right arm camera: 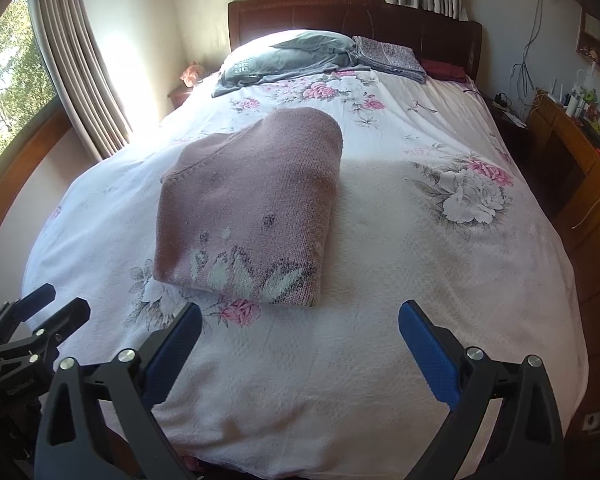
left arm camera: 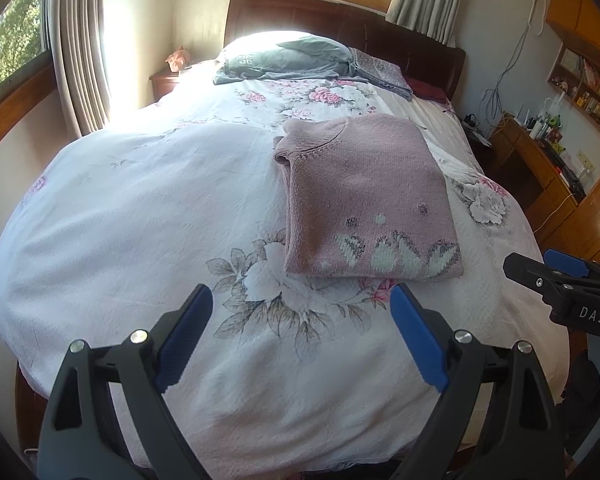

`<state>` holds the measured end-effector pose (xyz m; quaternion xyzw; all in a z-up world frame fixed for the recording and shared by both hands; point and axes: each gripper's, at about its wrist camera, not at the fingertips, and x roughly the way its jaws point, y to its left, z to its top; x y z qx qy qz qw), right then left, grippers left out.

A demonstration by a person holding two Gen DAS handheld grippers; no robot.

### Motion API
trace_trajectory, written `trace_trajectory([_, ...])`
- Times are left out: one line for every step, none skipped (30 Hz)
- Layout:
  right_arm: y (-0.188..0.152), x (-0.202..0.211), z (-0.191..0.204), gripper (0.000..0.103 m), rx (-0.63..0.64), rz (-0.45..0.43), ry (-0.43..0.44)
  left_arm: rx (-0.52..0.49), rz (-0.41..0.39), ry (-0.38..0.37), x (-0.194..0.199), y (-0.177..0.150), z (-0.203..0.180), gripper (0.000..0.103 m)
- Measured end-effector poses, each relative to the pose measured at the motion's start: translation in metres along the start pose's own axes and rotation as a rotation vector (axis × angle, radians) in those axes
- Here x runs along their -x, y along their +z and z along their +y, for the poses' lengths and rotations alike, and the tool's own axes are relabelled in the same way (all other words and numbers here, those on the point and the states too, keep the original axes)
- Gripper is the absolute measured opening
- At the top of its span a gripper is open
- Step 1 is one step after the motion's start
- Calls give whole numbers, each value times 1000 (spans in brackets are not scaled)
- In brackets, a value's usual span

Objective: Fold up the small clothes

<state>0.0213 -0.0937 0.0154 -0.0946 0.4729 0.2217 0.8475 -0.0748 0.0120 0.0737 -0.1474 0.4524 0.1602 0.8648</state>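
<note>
— Where's the jumper got to?

— That dusty-pink knitted sweater with the pale flower pattern along its hem [left arm camera: 370,196] lies on the bed's white quilt printed with pink and grey flowers [left arm camera: 140,208], a bit past the foot end. It's a neat rectangle: sleeves tucked away, collar at the far end, hem nearest us.

— So it's done?

— Looks folded to me, at least this one. I can't see any loose sleeve or flap sticking out. Whether another fold in half is wanted, I couldn't say.

— And the claws?

— The left claw [left arm camera: 300,336] hovers just short of the hem, blue pads spread wide, nothing between them. The right claw [right arm camera: 300,354] is the same: released, empty, near the sweater's right corner but not touching.

— Anything left to fold?

— Up by the dark wooden headboard [right arm camera: 340,12] there's a rumpled grey-blue garment [right arm camera: 284,60] draped over the pillow, and a flat patterned cloth [right arm camera: 388,56] beside it. The grey one could be next, but that's my guess.
</note>
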Motion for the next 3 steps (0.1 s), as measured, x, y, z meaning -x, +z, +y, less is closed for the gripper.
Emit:
trace_trajectory([0, 0, 0, 99, -1, 1, 1, 0, 0, 0, 0, 0, 0, 90])
trace_trajectory([0, -1, 0, 99, -1, 2, 2, 0, 0, -1, 0, 0, 0, 90])
trace_trajectory([0, -1, -1, 99, -2, 3, 2, 0, 0, 0, 0, 0, 0, 90])
